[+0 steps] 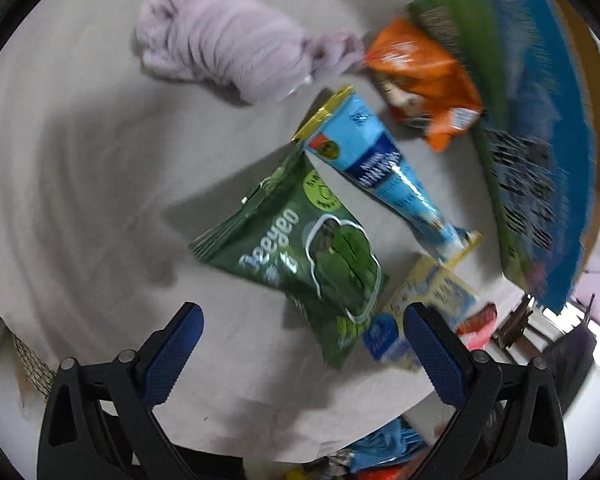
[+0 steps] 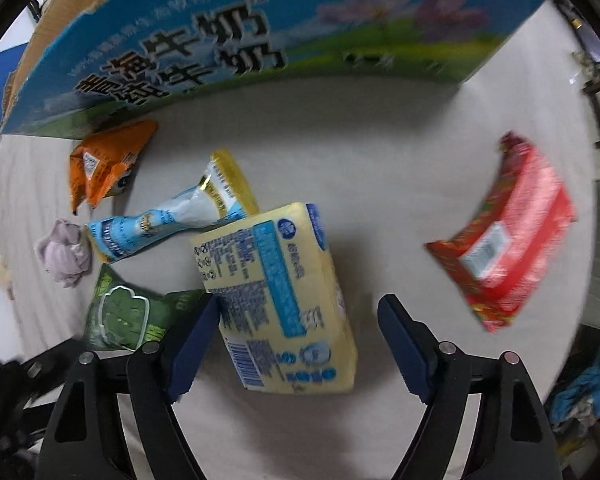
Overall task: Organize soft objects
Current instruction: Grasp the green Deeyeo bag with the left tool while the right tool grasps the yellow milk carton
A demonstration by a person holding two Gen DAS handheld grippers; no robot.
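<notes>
Behind the wide-spread, empty left gripper (image 1: 302, 344), the yellow pack (image 1: 428, 300) is being partly hidden; "eeyeo" is being shown on the green pouch (image 1: 300, 240); the right gripper (image 2: 298, 336), equally wide, is being held around the pack's blurred label.

Bare cloth (image 2: 380, 184) btwn yellow pack (image 2: 276, 296) & red pack (image 2: 508, 240), carton (image 2: 260, 40) walls far side, pouches crowd left
</notes>
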